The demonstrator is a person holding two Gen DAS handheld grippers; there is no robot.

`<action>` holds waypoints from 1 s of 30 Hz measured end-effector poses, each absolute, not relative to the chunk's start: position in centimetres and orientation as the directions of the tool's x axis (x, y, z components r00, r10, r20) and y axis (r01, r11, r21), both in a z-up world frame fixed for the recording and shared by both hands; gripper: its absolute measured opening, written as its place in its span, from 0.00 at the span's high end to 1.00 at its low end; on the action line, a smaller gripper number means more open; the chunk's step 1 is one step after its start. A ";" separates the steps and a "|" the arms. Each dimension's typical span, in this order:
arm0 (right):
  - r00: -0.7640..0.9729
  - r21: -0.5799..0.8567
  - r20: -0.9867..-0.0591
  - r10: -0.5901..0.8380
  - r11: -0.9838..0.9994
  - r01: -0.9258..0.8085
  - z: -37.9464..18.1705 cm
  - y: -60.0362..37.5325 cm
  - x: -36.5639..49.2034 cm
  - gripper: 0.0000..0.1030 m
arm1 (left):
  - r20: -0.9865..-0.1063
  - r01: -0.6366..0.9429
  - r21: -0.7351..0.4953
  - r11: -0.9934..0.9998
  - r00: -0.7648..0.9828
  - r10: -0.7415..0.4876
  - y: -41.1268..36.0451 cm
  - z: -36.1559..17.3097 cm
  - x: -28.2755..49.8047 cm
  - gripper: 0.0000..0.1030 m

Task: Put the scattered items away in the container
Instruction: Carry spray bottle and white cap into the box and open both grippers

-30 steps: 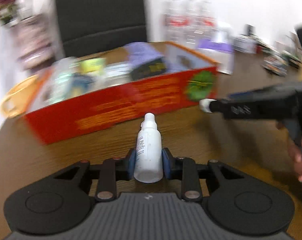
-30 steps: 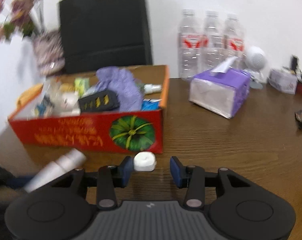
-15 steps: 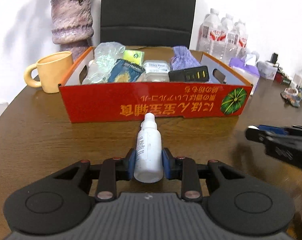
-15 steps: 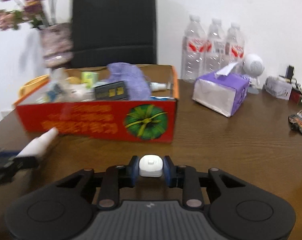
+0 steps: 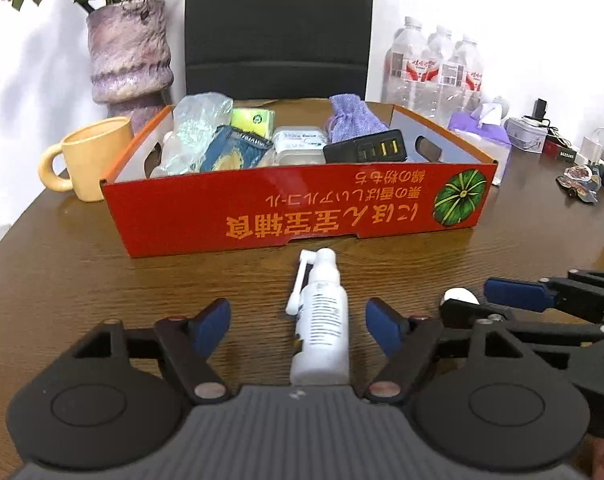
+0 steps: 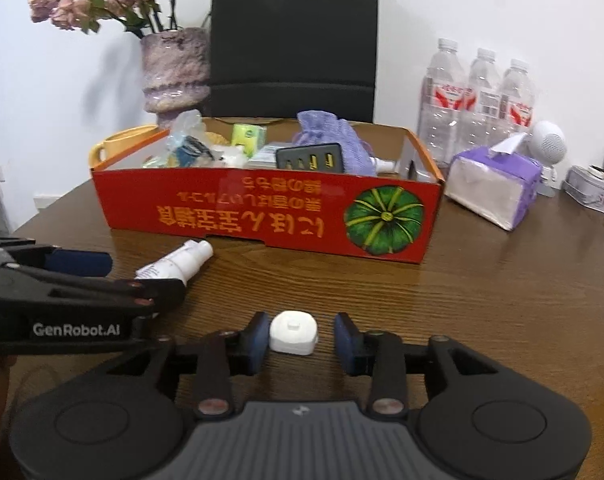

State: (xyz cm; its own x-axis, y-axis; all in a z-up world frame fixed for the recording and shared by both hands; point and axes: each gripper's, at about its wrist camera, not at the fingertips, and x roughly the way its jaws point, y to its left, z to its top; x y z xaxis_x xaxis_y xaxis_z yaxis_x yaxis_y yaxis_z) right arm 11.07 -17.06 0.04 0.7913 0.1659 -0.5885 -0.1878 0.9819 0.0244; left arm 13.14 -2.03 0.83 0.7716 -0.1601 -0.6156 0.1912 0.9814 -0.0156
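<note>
Tabletop [image 5: 62, 280]: spray bottle [image 5: 321, 320] loose between parted left claw [image 5: 298, 324] pads.

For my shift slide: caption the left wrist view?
Open left gripper straddles white spray bottle lying on table before red box.

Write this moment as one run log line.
left gripper: open, white spray bottle between fingers | right gripper: open, small white cap | red cardboard box: behind
</note>
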 end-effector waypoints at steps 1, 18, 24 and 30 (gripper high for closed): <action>0.789 0.028 -0.591 0.167 0.982 -0.187 0.0 -17.1 11.1 0.62 | -0.617 0.190 -0.017 0.982 0.771 -0.160 -2.0 0.8 13.3 0.25; 0.832 0.071 -0.511 0.215 0.975 -0.209 2.8 -17.4 10.1 0.76 | -0.551 0.234 0.000 0.972 0.812 -0.195 -2.0 4.7 12.0 0.66; 0.856 0.076 -0.478 0.197 0.980 -0.183 8.3 -18.1 13.2 0.76 | -0.533 0.219 -0.064 0.974 0.817 -0.218 -0.5 10.4 16.2 0.66; 0.809 0.192 -0.556 0.192 0.976 -0.099 13.7 -19.9 21.7 0.76 | -0.630 0.241 -0.226 0.944 0.703 -0.330 -0.6 14.8 26.0 0.66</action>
